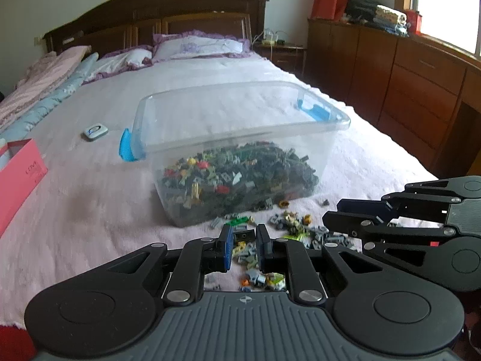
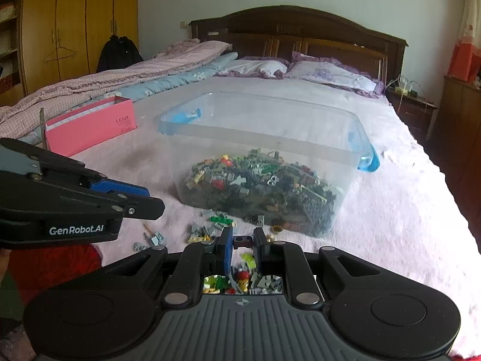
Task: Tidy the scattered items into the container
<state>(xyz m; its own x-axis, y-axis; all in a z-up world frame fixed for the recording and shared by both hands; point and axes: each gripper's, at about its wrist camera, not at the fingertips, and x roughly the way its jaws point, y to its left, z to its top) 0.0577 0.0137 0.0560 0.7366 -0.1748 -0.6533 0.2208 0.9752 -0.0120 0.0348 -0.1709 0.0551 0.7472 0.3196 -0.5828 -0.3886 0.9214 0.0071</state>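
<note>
many small bricks lie scattered on the bed, just in front of the clear container, which already holds a deep heap of them. you are at the picking stage. your left gripper hangs over the pile, jaws narrow with a dark piece between them; whether it is clamped, you cannot tell. your right gripper looks the same around a dark block. next you likely need a firm pinch, then a lift over the rim.
</note>
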